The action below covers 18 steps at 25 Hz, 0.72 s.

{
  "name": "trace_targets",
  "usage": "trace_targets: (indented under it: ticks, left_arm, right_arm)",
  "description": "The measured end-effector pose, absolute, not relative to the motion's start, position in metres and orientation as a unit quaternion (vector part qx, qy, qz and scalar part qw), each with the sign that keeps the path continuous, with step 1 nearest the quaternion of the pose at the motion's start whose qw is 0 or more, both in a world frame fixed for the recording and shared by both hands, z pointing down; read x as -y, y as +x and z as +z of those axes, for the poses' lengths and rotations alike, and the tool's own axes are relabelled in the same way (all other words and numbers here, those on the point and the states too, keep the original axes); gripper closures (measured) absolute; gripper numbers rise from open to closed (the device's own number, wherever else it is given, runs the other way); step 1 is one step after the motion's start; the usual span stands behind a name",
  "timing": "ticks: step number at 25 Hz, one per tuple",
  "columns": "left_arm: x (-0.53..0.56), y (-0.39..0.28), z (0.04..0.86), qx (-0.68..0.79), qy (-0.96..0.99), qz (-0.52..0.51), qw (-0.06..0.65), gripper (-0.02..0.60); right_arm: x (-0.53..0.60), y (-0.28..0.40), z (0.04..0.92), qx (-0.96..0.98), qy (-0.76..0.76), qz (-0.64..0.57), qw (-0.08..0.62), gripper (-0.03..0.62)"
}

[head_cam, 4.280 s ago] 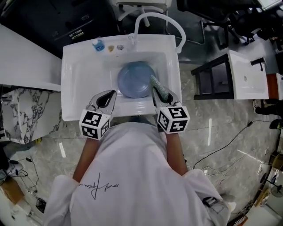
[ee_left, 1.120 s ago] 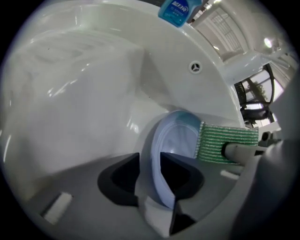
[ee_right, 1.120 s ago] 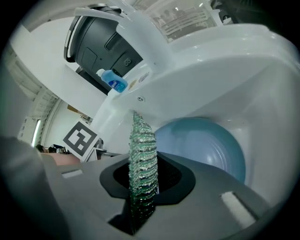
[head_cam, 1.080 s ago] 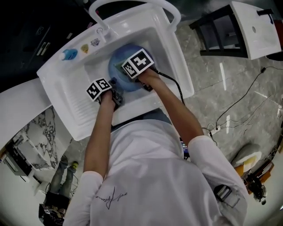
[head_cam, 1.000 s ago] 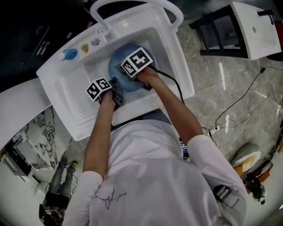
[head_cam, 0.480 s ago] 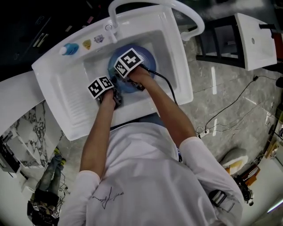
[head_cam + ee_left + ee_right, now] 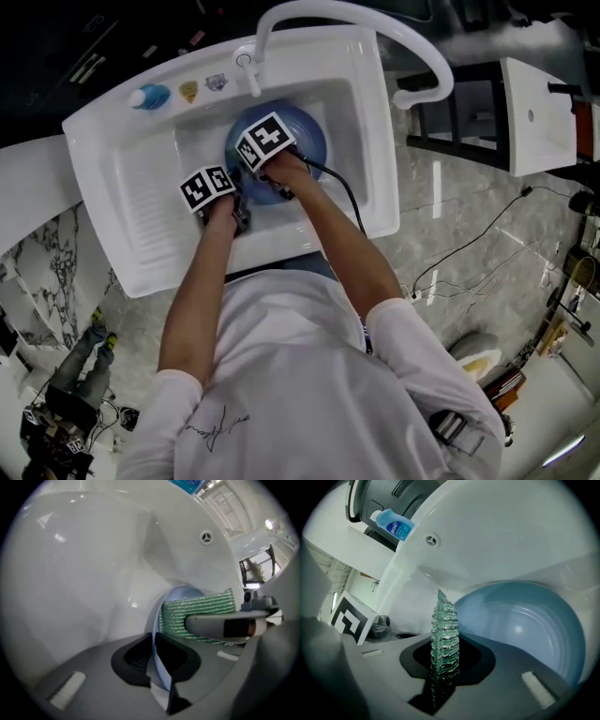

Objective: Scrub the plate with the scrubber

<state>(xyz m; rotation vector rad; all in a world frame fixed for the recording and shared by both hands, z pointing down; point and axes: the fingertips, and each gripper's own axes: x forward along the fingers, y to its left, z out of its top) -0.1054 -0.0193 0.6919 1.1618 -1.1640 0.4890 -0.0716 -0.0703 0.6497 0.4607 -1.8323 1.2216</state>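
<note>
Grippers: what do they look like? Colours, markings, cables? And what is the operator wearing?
The left gripper and right gripper have smooth grey bodies, with black pads at the jaws. Each carries a white cube with black square markers. A black cable trails from the right one. The person wears a white short-sleeved T-shirt with a dark script print on the back.

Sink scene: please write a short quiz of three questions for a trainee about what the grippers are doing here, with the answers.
1. Fill in: the blue plate lies in the white ____.
2. True or false: the left gripper is open and empty.
3. What does the right gripper hold? A) the green scrubber B) the plate C) nothing

Key:
1. sink
2. False: its jaws are shut on the plate's rim.
3. A
</note>
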Motion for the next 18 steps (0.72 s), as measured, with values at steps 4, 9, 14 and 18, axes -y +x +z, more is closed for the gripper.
trace_targets:
  ticks: [4,9,14,18]
  left_arm:
    - [0.019,-0.105,0.693,0.513,0.513,0.215,0.654,0.497]
    - [0.020,-0.105,0.692,0.513,0.514,0.215,0.653,0.497]
    - [0.019,-0.104,0.692,0.512,0.515,0.215,0.653,0.497]
    - [0.019,-0.104,0.692,0.512,0.516,0.214,0.652,0.497]
  right_arm:
    - [0.075,-0.069,0.653,0.733,0.194,0.489,0.431,0.536]
    - [0.085,-0.065,0.655,0.730,0.214,0.495,0.421,0.536]
    - [0.096,-0.059,0.657,0.728,0.235,0.497,0.410,0.536]
    - [0.102,-0.053,0.658,0.724,0.246,0.502,0.403,0.536]
